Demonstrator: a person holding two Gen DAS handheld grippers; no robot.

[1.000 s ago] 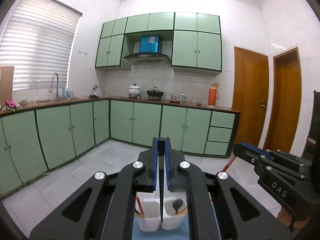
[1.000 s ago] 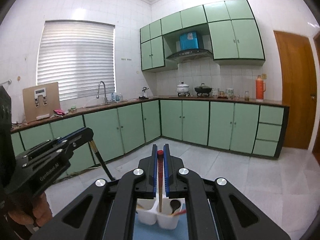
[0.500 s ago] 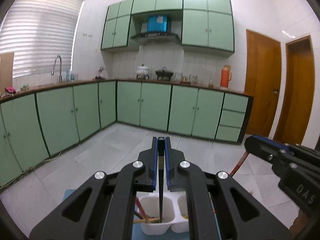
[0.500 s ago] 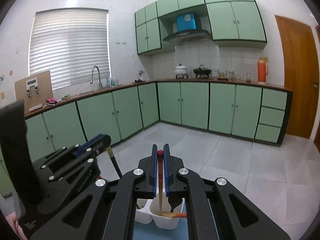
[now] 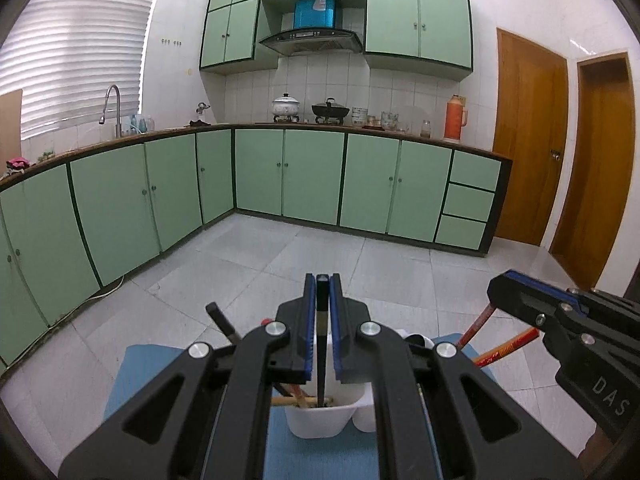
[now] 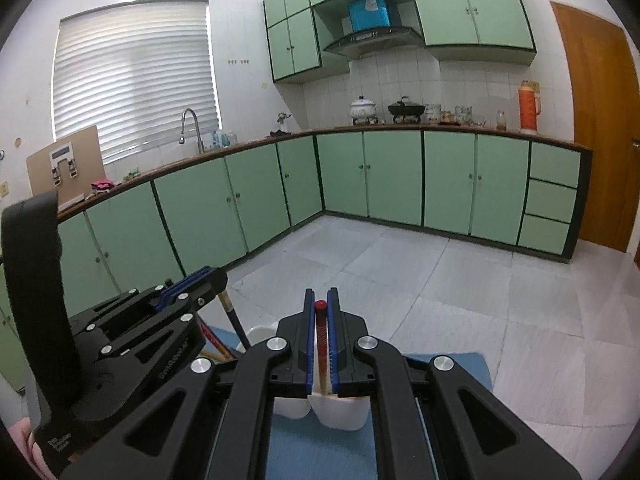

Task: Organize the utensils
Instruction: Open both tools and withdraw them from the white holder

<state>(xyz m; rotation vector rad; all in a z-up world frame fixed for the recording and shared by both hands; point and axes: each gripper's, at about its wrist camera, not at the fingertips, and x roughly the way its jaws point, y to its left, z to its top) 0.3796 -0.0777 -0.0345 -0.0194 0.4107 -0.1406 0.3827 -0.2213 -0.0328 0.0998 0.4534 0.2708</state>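
My left gripper (image 5: 322,282) is shut on a black chopstick (image 5: 321,360) that hangs upright, its lower end inside the left compartment of the white holder (image 5: 316,420). My right gripper (image 6: 321,298) is shut on a red-topped wooden chopstick (image 6: 321,332), whose tip dips into the right compartment of the holder (image 6: 344,412). Each gripper shows in the other's view: the right gripper (image 5: 504,290) with its red stick at the right, the left gripper (image 6: 212,278) with its black stick at the left. Several other utensils (image 5: 298,396) lean in the holder.
The holder stands on a blue mat (image 5: 132,368) over a grey tiled floor (image 5: 280,256). Green cabinets (image 5: 312,176) line the far walls, and wooden doors (image 5: 528,140) stand at the right. A person's hand (image 6: 24,440) holds the left gripper.
Both grippers have sunk and tilted down toward the holder. The chopsticks' lower ends now reach into its compartments, and the holder looks nearer and larger.
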